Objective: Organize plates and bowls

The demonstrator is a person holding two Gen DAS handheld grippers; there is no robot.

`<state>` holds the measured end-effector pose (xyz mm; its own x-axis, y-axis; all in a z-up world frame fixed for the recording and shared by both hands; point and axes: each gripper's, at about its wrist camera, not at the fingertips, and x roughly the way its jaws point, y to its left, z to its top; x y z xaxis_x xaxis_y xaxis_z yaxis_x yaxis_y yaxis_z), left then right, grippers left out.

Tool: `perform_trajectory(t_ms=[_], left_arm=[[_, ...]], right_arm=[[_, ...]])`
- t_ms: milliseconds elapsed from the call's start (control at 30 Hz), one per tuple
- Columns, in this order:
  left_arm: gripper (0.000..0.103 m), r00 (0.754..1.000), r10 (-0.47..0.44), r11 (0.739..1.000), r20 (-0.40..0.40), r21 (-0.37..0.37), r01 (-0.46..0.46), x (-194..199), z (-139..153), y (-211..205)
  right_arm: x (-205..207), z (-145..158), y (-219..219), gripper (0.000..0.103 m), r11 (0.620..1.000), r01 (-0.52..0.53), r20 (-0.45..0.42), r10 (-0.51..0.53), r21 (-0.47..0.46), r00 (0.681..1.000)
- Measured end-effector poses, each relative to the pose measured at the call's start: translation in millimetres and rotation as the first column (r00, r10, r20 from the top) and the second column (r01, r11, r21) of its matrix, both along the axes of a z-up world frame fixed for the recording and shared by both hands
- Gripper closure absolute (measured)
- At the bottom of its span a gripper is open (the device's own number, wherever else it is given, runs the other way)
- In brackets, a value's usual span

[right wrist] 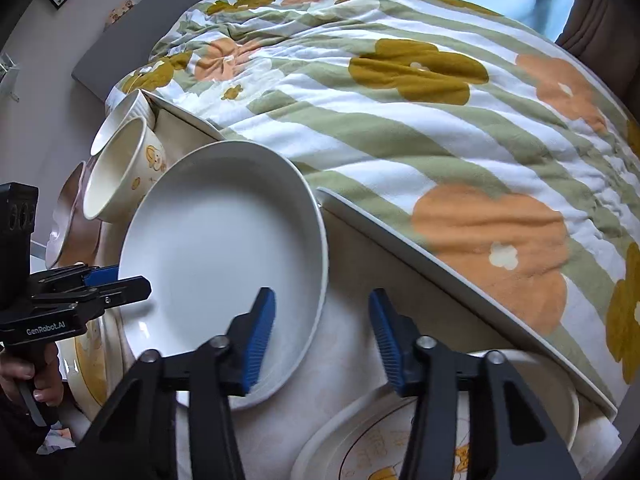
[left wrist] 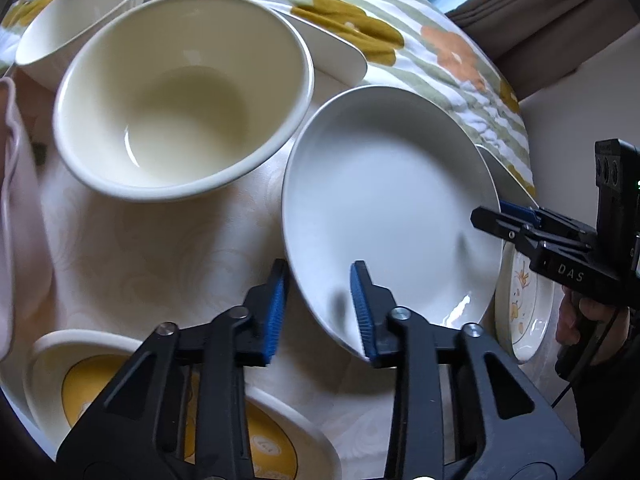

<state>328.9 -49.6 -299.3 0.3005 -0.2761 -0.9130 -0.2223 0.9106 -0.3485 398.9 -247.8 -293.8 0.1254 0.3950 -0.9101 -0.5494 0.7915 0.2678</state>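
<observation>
A plain white deep plate [left wrist: 392, 200] [right wrist: 224, 248] lies on the cream tablecloth [left wrist: 160, 280]. My left gripper [left wrist: 320, 265] is shut on its near-left rim, one blue pad outside the rim and one on the inner wall. The right wrist view shows the same left gripper [right wrist: 128, 280] pinching that rim. My right gripper [right wrist: 321, 293] straddles the opposite rim with open jaws and a gap on both sides. The left wrist view catches this right gripper [left wrist: 492, 214] at the plate's far right edge. A large cream bowl [left wrist: 180, 92] stands just left of the plate.
A ribbed small bowl [left wrist: 80, 16], a cartoon bowl [right wrist: 120, 172] and a long white dish [left wrist: 340, 56] stand behind. Yellow-printed plates [left wrist: 80, 380] [right wrist: 400, 440] lie near, and another printed plate [left wrist: 524, 304] sits under the white one. A floral quilt [right wrist: 440, 120] borders the table.
</observation>
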Motion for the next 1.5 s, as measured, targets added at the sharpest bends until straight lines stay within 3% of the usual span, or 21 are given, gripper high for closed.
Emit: perform_trajectory(t_ms=[233,600,867,1067,1233,1500], left_arm=[[0.079,1.0,-0.008,1.0,0.005,0.025,0.008,7,-2,-2],[0.079,0.998,-0.056,0.994,0.033,0.092,0.053,7,5,-12],[0.079,0.992,-0.083,0.991,0.099,0.11,0.072,-6,31,-13],[0.079,0.98,-0.093,0.988,0.179,0.135,0.069,-44,76,-8],[0.079,0.966,-0.087,0.989,0.245,0.135,0.055,-97,111,1],[0.079,0.968,-0.064,0.991,0.244,0.13,0.033,-171,122,32]], right_arm=[[3,-7,7,0.087,0.999,-0.03,-0.026,0.03,0.022,0.999],[1,-8,5,0.088,0.999,-0.018,-0.046,0.02,0.038,0.999],[-14,11,-5,0.088,0.997,0.008,-0.006,-0.008,0.074,1.0],[-44,47,-11,0.088,0.994,0.022,0.041,-0.026,0.105,0.999],[-91,82,-9,0.088,0.992,0.016,0.088,-0.027,0.127,0.996],[-169,89,10,0.088,0.988,-0.002,0.092,-0.013,0.155,0.996]])
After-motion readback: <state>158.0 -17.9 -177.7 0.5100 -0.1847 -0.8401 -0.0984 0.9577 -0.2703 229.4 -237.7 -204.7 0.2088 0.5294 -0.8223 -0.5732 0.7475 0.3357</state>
